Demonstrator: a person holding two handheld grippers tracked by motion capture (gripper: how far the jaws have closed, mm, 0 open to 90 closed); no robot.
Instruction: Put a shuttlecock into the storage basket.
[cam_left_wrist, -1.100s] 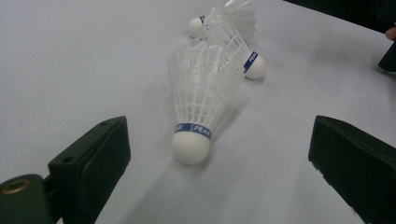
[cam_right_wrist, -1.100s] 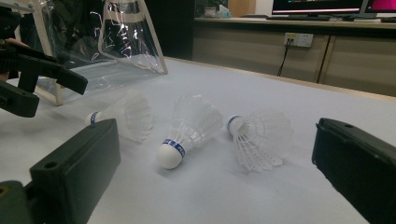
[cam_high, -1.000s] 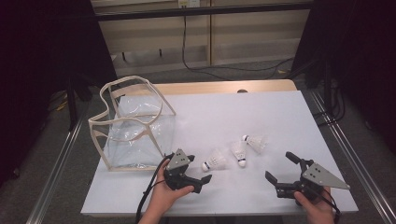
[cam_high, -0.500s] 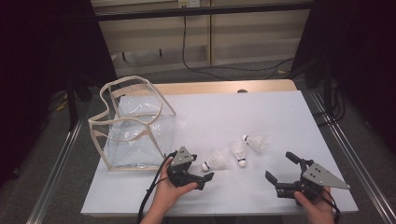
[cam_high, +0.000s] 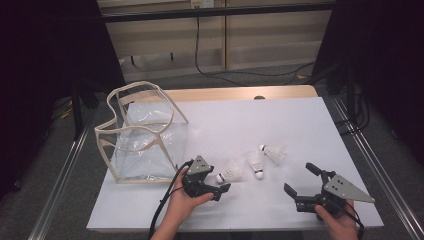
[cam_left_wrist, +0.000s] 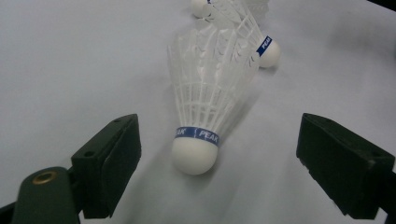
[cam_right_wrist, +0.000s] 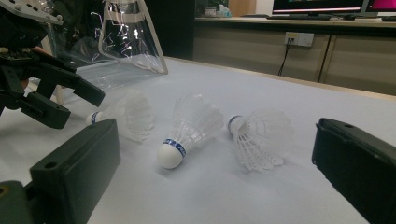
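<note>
A clear bag (cam_high: 145, 135) is seen at the table's left. The left gripper (cam_high: 220, 190), nudged closer than a second ago, is narrowing but unclamped around the nearest shuttlecock (cam_left_wrist: 205, 107); pickup looks imminent. The right gripper (cam_high: 301, 184) is held open.
</note>
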